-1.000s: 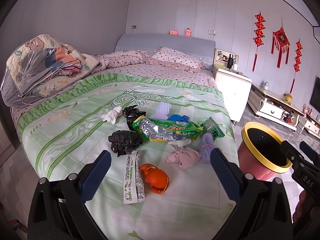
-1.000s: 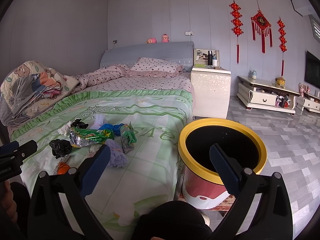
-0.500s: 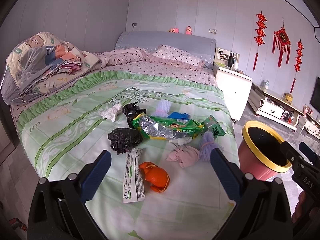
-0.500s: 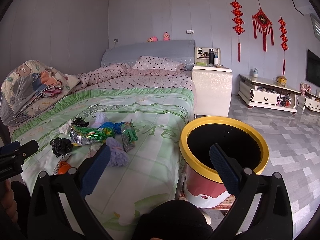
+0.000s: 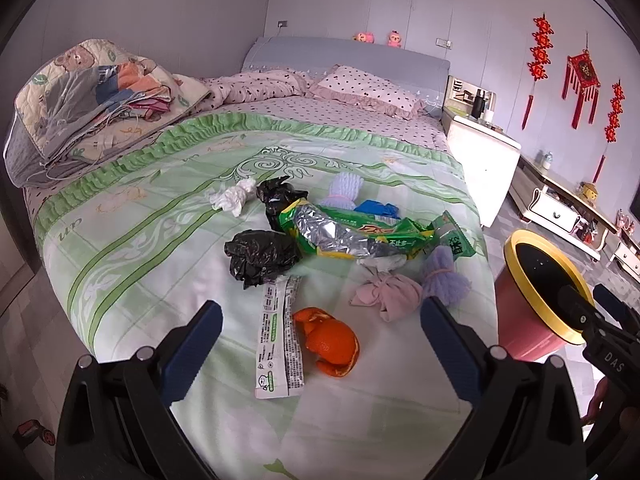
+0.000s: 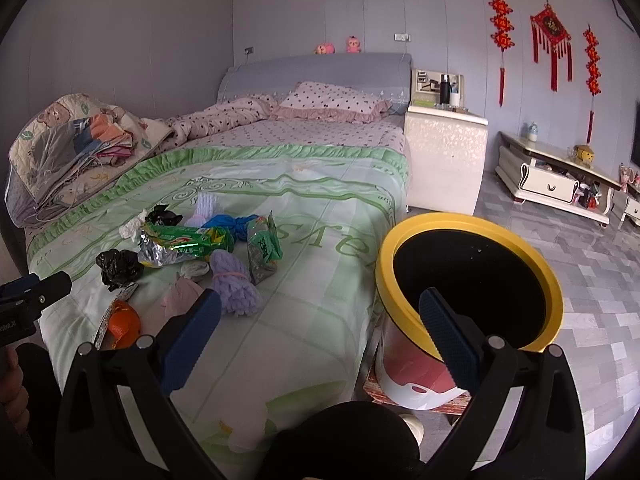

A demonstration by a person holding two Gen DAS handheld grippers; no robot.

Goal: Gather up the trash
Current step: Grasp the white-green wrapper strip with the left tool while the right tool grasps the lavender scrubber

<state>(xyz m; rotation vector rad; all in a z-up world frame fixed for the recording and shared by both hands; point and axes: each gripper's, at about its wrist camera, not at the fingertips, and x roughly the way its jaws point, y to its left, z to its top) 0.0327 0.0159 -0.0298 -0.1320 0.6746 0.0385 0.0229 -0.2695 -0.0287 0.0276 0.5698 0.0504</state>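
Hovering wide-open, left tongs face orange peel; bin beside bed edge.

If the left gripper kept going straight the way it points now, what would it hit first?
Most likely the orange peel, which lies on the bed almost centred between the open fingers of the left gripper, with the white wrapper just left of it. Depth is uncertain through the fisheye.

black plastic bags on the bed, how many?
2. One crumpled black bag lies left of the green foil wrapper, just above the white sachet. The other black bag sits farther back, beside the white tissue, partly under the wrapper. More could be hidden beneath.
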